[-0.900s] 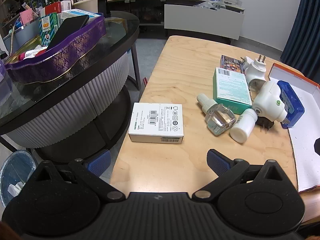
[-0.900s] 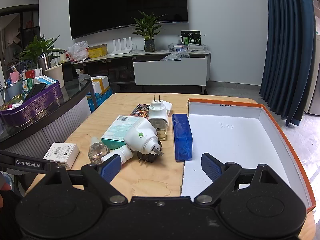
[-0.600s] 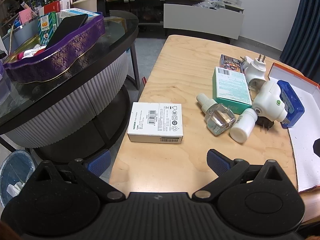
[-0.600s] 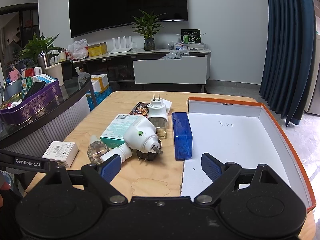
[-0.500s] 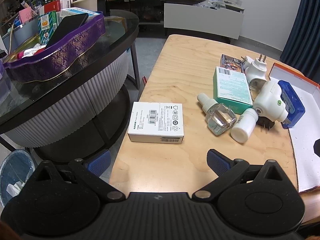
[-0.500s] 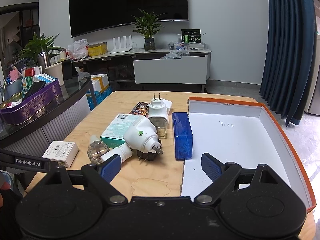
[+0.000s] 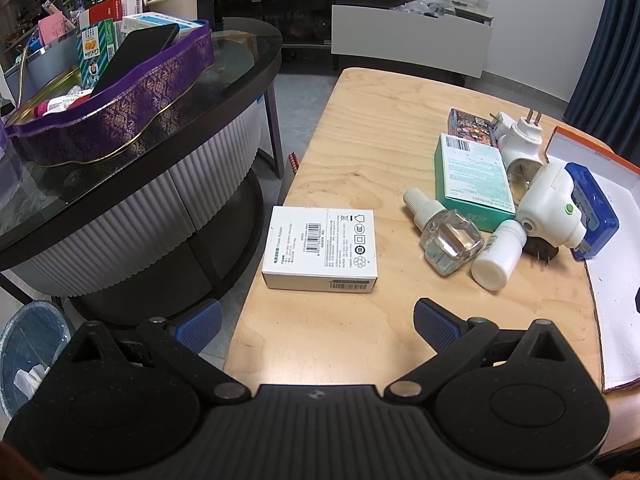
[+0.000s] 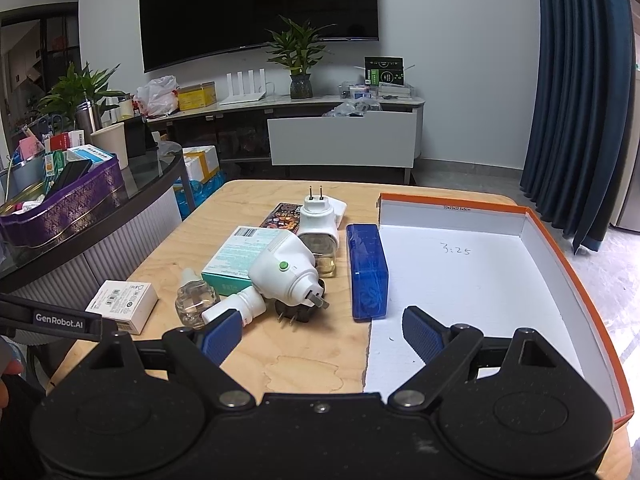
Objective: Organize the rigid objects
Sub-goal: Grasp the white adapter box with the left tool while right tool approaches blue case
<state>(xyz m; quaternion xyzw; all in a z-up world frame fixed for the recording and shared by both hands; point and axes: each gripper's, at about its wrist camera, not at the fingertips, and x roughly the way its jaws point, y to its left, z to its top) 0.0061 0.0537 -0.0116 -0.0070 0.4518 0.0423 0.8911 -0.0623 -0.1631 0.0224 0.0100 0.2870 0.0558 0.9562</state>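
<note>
On the wooden table [image 8: 320, 364], the white box [image 7: 320, 248] lies well left of the orange-rimmed tray [image 8: 576, 280]. Nearer the tray sit the glass bottle [image 7: 450, 242], teal box [image 7: 472, 178] and white plug-in [image 8: 292, 270]; the blue case [image 8: 367, 272] touches the tray's left edge. The left gripper [image 7: 318, 322] and right gripper [image 8: 322, 334] both gape wide, holding nothing.

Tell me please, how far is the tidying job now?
Done: nothing clearly; the orange-rimmed tray holds no items, only the blue case lies partly over its edge. In hand: nothing; the left claw and the right claw are both open and hold nothing. Left: the white box, glass bottle, teal box and white plug-in units lie on the table.
</note>
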